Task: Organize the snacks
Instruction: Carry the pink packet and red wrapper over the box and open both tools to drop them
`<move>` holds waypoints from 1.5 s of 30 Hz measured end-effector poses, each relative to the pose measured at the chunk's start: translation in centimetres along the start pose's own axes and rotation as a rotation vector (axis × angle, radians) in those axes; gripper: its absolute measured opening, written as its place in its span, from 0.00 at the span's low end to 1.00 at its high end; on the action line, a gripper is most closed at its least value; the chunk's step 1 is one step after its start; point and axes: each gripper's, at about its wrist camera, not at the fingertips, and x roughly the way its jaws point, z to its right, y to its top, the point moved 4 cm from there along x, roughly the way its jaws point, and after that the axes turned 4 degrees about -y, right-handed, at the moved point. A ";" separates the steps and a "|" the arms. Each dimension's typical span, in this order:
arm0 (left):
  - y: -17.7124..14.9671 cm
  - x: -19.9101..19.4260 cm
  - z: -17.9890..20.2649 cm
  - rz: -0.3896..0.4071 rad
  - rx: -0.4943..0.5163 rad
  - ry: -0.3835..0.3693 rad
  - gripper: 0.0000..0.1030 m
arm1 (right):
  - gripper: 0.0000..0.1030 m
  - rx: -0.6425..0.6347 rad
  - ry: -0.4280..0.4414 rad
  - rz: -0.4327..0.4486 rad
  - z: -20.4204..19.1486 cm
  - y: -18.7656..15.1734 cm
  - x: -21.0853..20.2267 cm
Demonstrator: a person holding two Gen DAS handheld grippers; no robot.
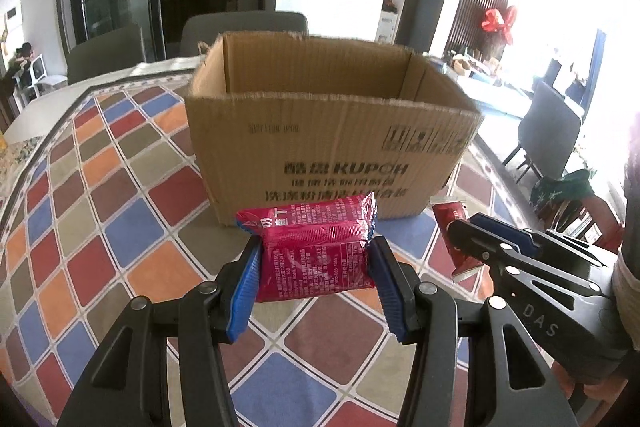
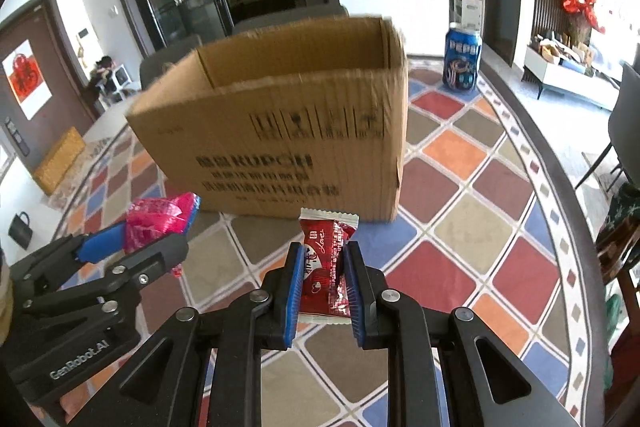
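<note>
The left hand-held gripper [image 1: 316, 267] grips a pink snack pack [image 1: 316, 247], the right hand-held gripper [image 2: 322, 281] a red candy packet [image 2: 326, 267], both near the open cardboard box [image 1: 320, 131] on the bench [image 1: 120, 227]. Next, probably: lift over the rim, release inside.

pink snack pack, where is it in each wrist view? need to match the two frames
Left wrist: the pink snack pack sits bottom centre, clamped in the left gripper, in front of the cardboard box.
Right wrist: the same pack shows at lower left, sticking out of the left gripper seen from the side.
Shared landmark: the open cardboard box printed KUPOH, behind the pack in both views.
</note>
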 end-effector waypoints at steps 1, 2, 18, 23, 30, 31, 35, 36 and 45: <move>0.2 -0.3 0.0 0.007 0.001 0.002 0.51 | 0.21 -0.001 0.004 0.014 -0.1 0.3 -0.5; 0.6 -0.7 0.0 0.018 0.001 -0.001 0.51 | 0.21 -0.002 0.009 0.024 -0.2 0.5 -0.9; 5.2 -4.6 0.1 0.148 0.026 0.006 0.51 | 0.21 -0.024 0.042 0.175 -2.0 4.7 -5.4; 7.0 -5.2 -0.1 0.182 0.031 0.012 0.51 | 0.21 -0.032 0.040 0.214 -2.2 6.3 -6.4; 9.8 -4.6 -0.5 0.195 0.045 0.021 0.51 | 0.21 -0.046 0.046 0.232 -2.6 8.7 -6.3; 10.2 -4.3 -0.6 0.190 0.046 0.026 0.51 | 0.21 -0.049 0.040 0.227 -2.6 9.2 -6.0; 11.4 -3.3 -0.9 0.168 0.049 0.029 0.51 | 0.21 -0.061 0.028 0.211 -2.6 10.6 -5.1; 11.8 -2.8 -0.9 0.156 0.054 0.025 0.51 | 0.21 -0.063 0.027 0.209 -2.6 10.7 -5.0; 13.9 0.3 -1.4 0.080 0.049 0.004 0.53 | 0.21 -0.077 0.019 0.141 -2.3 12.9 -2.1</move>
